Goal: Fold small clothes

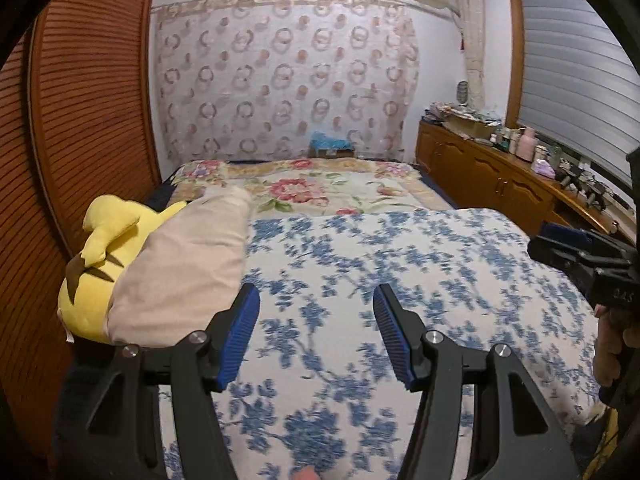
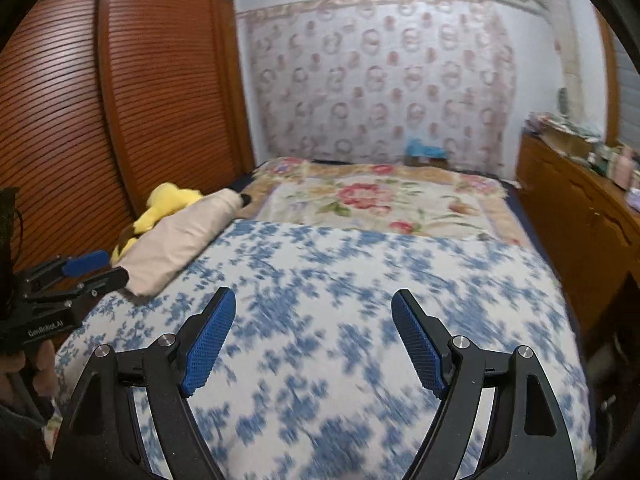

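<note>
The only thing here that could be a small piece of clothing is the beige folded cloth (image 1: 180, 268), lying on the blue-flowered bedspread (image 1: 400, 280) at the bed's left edge and resting against a yellow plush toy (image 1: 100, 256); whether it is truly a garment or a pillow cover I cannot tell. From the left gripper (image 1: 316, 300) it lies at about ten o'clock, just beside the left finger, and its long axis runs from seven o'clock toward one o'clock, up the bed toward the floral quilt (image 1: 320, 188). From the right gripper (image 2: 314, 304) the same cloth (image 2: 180, 240) sits farther off, near ten o'clock, with the left gripper (image 2: 92, 270) hovering between, close to its near end. So the left hand is judged the nearer one for a first grasp. Both tongs stand wide apart: the blue pads (image 1: 240, 332) of the left and those of the right (image 2: 208, 344) hold nothing and touch nothing, hanging above bare bedspread. The spread is motion-blurred, so fine creases cannot be read.
</note>
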Demonstrator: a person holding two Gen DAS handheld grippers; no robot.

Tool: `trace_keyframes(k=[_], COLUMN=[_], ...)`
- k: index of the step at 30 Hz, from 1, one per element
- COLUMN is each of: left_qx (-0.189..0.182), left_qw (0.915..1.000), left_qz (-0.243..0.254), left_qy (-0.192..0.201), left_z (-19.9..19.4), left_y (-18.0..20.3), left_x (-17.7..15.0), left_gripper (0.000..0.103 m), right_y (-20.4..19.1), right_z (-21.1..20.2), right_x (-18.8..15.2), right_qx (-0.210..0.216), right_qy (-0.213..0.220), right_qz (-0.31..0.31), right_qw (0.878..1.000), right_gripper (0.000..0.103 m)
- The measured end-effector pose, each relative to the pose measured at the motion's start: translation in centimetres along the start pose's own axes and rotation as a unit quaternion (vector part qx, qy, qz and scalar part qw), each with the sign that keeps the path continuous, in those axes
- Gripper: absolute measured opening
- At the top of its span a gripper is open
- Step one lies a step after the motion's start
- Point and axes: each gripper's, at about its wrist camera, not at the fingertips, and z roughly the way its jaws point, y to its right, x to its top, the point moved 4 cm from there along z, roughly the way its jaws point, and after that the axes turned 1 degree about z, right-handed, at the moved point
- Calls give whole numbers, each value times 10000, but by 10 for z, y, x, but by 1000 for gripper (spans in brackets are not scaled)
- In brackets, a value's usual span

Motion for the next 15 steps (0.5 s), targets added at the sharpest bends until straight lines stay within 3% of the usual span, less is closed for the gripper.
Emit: trace_keyframes(k=[9, 15], left_qx=[51, 152], left_qw=[9993, 9987], left_qz=[194, 187], left_qy=[304, 458], left_z=[-28, -39], left_y=[29, 32], left_x=[23, 29], left_gripper=[58, 59], right_y=[22, 26], right_z=[-58, -70], right_x=[1, 4], right_qx=[-440, -575], right_qy=[541, 688], right_qz=[263, 241], right_qw=[9972, 9957], right_gripper=[82, 82])
